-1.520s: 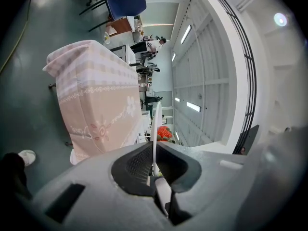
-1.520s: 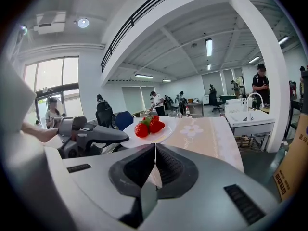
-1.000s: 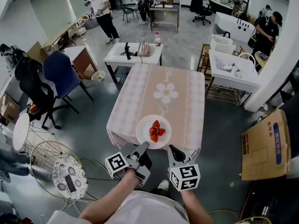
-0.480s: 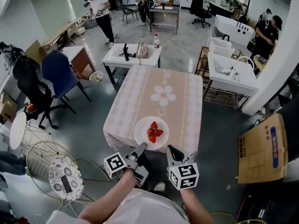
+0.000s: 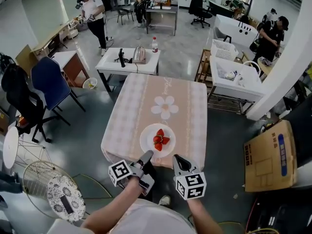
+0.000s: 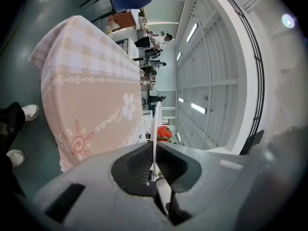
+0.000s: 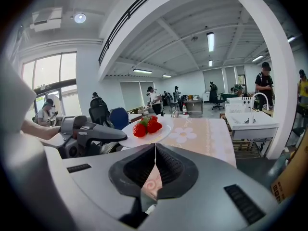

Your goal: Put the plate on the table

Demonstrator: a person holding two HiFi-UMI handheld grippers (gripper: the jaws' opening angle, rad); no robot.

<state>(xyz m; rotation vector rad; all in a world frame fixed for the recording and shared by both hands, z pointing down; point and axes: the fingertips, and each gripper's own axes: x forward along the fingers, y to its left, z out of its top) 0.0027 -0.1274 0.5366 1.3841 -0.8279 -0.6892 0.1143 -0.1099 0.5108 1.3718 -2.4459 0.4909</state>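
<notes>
Round white plate [image 5: 147, 140] carrying red strawberries [image 5: 160, 139], left hand-held gripper [image 5: 146, 156] clamping its near rim, right hand-held gripper [image 5: 176, 158] keeping jaws together just beside it, hovering over pink flower-patterned cloth-covered surface [image 5: 161, 94].

Your bench [image 5: 110, 141] is draped over its edges in a pink checked cloth [image 5: 187, 113], a white flower [image 5: 165, 107] printed mid-cloth.
</notes>
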